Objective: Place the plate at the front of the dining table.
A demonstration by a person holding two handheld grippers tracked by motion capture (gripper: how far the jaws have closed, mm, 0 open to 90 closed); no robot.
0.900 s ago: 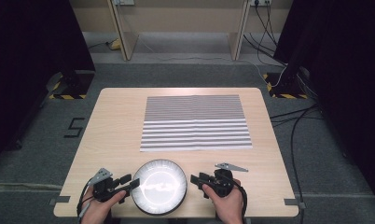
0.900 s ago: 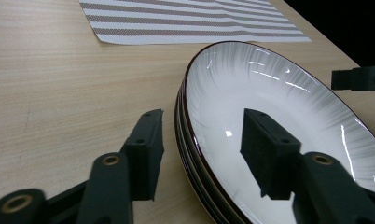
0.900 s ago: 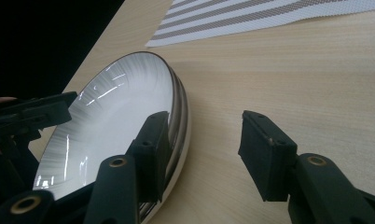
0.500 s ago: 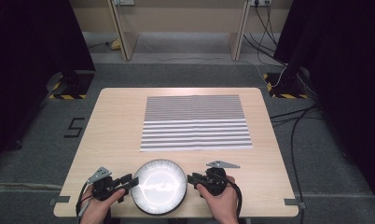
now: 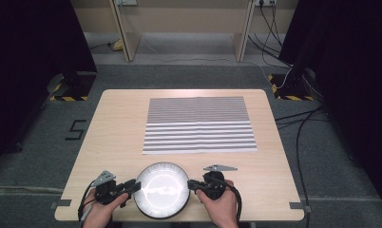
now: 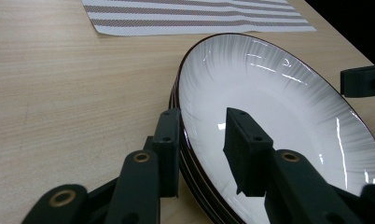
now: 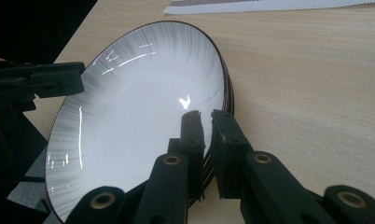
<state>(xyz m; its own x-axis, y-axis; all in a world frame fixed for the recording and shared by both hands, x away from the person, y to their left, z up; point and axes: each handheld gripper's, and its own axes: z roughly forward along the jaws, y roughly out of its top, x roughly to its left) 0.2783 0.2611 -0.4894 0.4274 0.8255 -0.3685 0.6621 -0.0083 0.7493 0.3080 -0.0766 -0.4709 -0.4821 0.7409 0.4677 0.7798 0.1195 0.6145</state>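
Left gripper [image 5: 132,186] straddling plate [image 5: 161,190] rim, jaws apart, pads not pressing. Plate resting at near table [image 5: 113,128] edge, below striped mat [image 5: 199,124]. Right gripper [image 5: 194,184] pinched narrow onto opposite rim.

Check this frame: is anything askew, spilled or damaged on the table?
Nothing stands out. The plate looks whole and clean near the table's front edge; it seems to be a stack. The striped mat lies flat and square. Both grippers, left and right, are at the plate's rim.
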